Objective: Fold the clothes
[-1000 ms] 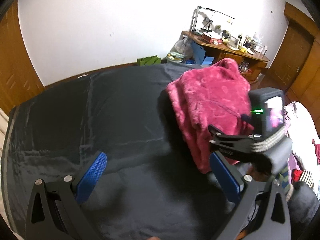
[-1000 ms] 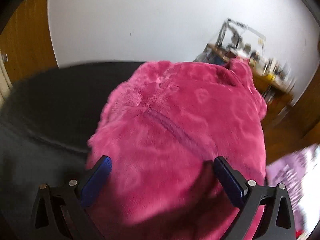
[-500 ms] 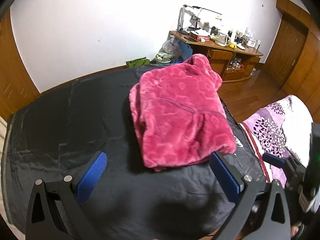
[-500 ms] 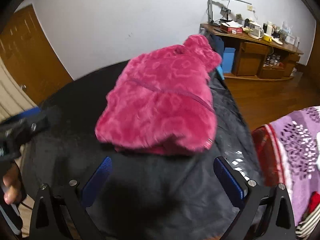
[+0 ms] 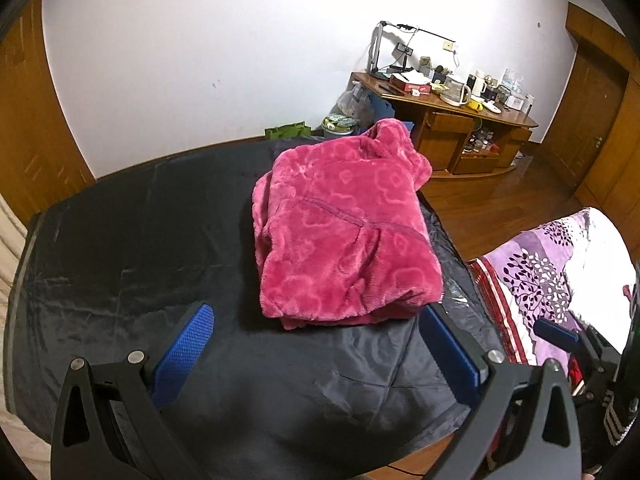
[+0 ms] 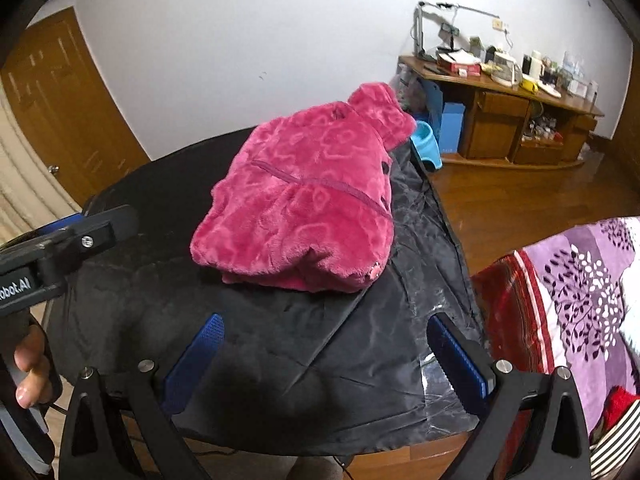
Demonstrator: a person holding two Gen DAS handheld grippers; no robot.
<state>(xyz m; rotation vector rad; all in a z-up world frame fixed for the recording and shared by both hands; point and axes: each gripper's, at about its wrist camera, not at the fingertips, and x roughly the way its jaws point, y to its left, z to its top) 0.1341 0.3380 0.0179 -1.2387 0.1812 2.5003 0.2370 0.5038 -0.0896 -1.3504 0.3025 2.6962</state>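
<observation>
**Folded pink fleece sits on the black sheet, both grippers empty**

While the pink fleece garment [image 5: 344,236] lies folded in a thick bundle on the black sheet [image 5: 132,248], both tools hang back from it. It rests toward the sheet's right edge, its collar end pointing at the far wall, a stitched seam running across the top layer. Look at the left gripper [image 5: 320,344]: blue pads spread wide, nothing between them, hovering over bare sheet just short of the garment's near edge. Its right pad [image 5: 448,354] appears just under the bundle's near right corner; contact can't be judged from this angle.

Over to the right gripper [image 6: 324,354]: same story, jaws wide apart, empty, poised above the sheet's near right corner with the garment [image 6: 304,204] ahead and slightly left. In that view the left tool's black body comes in from the left edge, a person's hand [image 6: 32,372] wrapped around its handle.

Beyond the sheet: a wooden desk [image 5: 452,120] crowded with a kettle and small items against the white wall, and a purple floral bedspread [image 6: 580,292] close on the right.
</observation>
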